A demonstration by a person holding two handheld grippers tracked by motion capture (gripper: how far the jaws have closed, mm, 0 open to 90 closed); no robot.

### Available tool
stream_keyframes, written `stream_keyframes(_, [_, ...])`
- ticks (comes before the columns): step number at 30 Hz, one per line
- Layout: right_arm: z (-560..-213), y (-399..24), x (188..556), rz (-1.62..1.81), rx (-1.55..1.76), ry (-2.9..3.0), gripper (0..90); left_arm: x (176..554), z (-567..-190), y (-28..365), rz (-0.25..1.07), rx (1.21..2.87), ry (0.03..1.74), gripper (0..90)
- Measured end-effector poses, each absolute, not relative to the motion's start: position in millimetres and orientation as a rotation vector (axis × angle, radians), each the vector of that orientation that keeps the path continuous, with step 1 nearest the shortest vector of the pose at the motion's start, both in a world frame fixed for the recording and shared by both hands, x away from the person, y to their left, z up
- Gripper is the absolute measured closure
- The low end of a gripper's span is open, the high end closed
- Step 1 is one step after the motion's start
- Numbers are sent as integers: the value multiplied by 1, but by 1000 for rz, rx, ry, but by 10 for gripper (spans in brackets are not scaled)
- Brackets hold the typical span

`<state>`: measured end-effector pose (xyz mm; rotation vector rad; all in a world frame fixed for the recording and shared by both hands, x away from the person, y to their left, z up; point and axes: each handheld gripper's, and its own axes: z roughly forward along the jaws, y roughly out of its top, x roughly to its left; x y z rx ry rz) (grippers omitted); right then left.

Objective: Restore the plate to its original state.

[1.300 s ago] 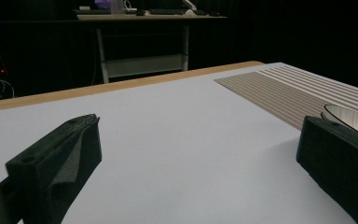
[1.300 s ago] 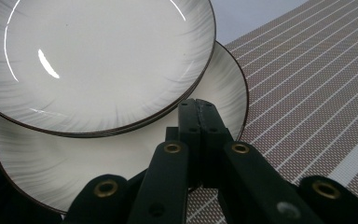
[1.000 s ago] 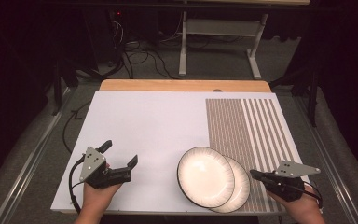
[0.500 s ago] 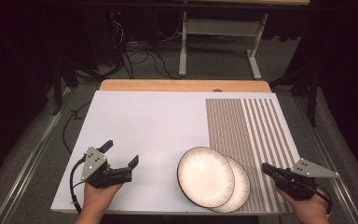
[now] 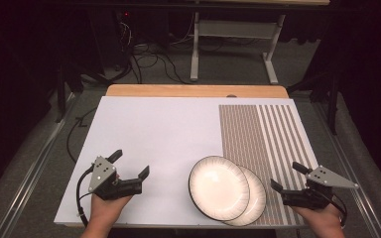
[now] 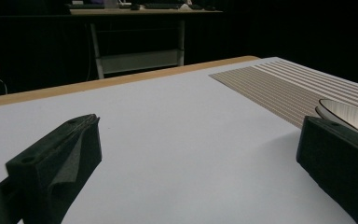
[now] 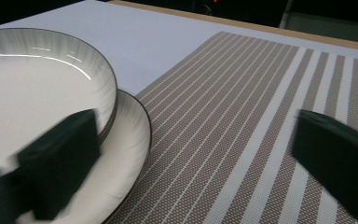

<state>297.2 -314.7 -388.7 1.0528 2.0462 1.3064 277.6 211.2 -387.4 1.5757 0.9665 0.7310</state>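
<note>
Two white plates with dark rims lie overlapped at the table's front, the upper plate (image 5: 217, 187) resting partly on the lower plate (image 5: 256, 197). The lower one sits on the edge of a brown striped placemat (image 5: 263, 134). My right gripper (image 5: 285, 175) is just right of the plates; its jaws have just been opening and now stand wide apart with nothing between them. In the right gripper view the gripper (image 7: 196, 149) hangs over the placemat (image 7: 242, 93), and the upper plate (image 7: 37, 88) and lower plate (image 7: 128, 135) are at the left. My left gripper (image 5: 130, 162) is open over the bare white table, left of the plates.
The white table top (image 5: 158, 129) has a wooden strip (image 5: 193, 90) along its far edge. Beyond it are a desk frame (image 5: 228, 29) and cables on the dark floor. The left gripper view shows the left gripper (image 6: 198, 128) over white surface and a plate rim (image 6: 349, 112) at the right.
The right gripper's jaws went from shut to wide open beside the plates. The left gripper and both plates have stayed where they were.
</note>
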Motion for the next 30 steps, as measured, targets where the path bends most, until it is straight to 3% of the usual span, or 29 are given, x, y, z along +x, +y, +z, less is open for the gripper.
stream_keyframes(18, [-389,-314,295,1306,1037,2037,7,276,-383,175,658,1604,901,34])
stream_keyframes(24, [-389,-315,295,1301,1042,2036,7,275,-386,161,582,1632,835,239])
stream_keyframes(30, [-389,-315,294,1292,1041,2039,7,274,-389,148,486,1692,756,542])
